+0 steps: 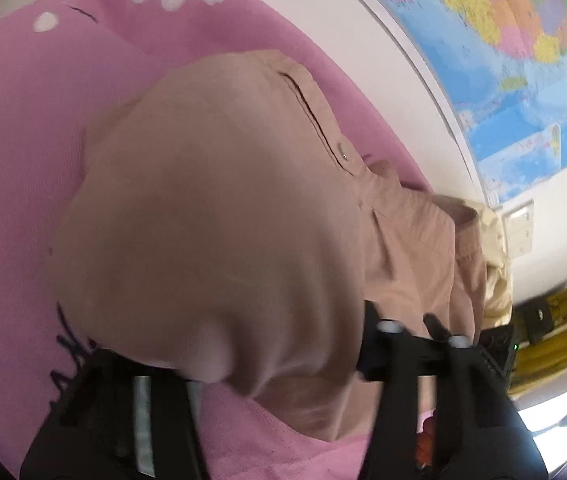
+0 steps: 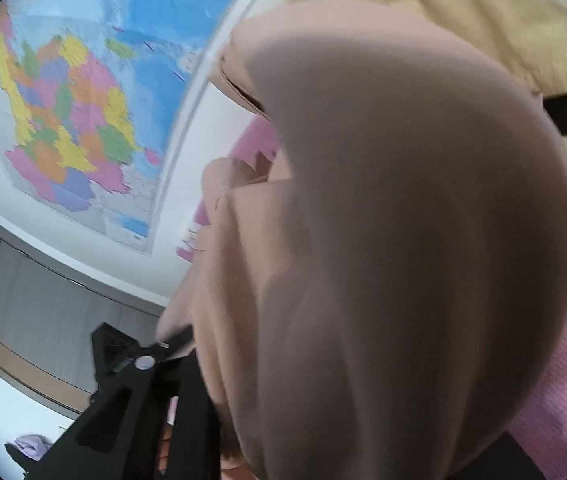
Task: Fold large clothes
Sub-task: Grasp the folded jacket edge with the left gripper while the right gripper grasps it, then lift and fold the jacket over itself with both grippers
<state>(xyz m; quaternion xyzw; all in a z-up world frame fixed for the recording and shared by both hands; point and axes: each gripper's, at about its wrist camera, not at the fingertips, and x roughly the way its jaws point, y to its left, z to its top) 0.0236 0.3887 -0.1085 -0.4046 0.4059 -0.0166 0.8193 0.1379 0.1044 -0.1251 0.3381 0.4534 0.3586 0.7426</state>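
Fingers of left gripper (image 1: pixel 283 364) buried under tan cloth: apparently clamping a bunched edge of the shirt (image 1: pixel 219 216), though jaw gap itself hidden, so grip inferred from the fabric draping off the tips. Right gripper (image 2: pixel 283 380) likewise wrapped in the same shirt; only its left finger (image 2: pixel 187 392) showing, cloth bulging over the rest; closed or not, cannot tell for certain.

Lifting the shirt off the pink bedspread (image 1: pixel 15 160), fabric hanging in a rounded swell between both tools. Showing a buttoned placket and one button (image 1: pixel 341 151) on the far side, collar region crumpled beyond it. Lying partly over a pale yellow garment (image 1: pixel 497 264) near the wall.

Noting a coloured map (image 2: pixel 83 100) on the wall and a grey door (image 2: pixel 55 308) below it.

Judging progress: early to middle. Carrying one edge across, probably for a first fold; no neat creases or stacked layers visible yet. Remaining: laying the edge down, smoothing, further folds.
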